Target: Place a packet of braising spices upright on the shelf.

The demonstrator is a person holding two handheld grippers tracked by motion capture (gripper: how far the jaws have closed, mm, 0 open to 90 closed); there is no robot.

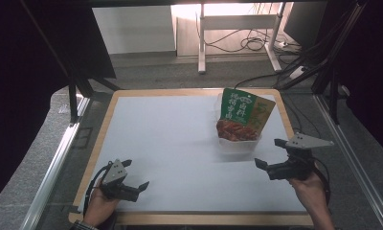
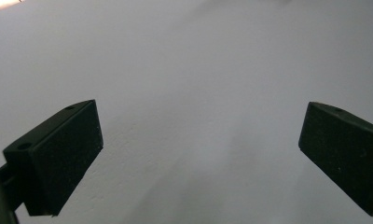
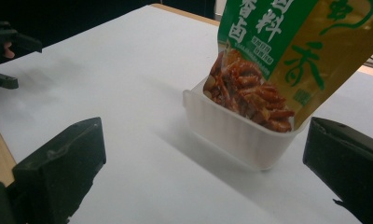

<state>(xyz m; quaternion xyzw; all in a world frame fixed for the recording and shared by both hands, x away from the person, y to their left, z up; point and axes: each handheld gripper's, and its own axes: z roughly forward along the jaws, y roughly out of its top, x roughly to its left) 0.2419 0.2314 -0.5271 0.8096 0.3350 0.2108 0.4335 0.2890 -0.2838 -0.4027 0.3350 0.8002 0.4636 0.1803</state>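
Observation:
A green and yellow snack bag with a picture of red food stands tilted in a clear plastic tub at the table's right side. The right gripper view shows the bag leaning out of the tub, just ahead of my jaws. My right gripper is open, a short way right of and nearer than the tub, holding nothing. My left gripper is open near the front left of the white table, nothing between its jaws. In the left gripper view, the open left gripper faces bare white surface.
The white table top has a wooden rim. Metal frame rails run along both sides. Behind the table stand a desk leg and loose cables on the floor. My left gripper appears far off in the right gripper view.

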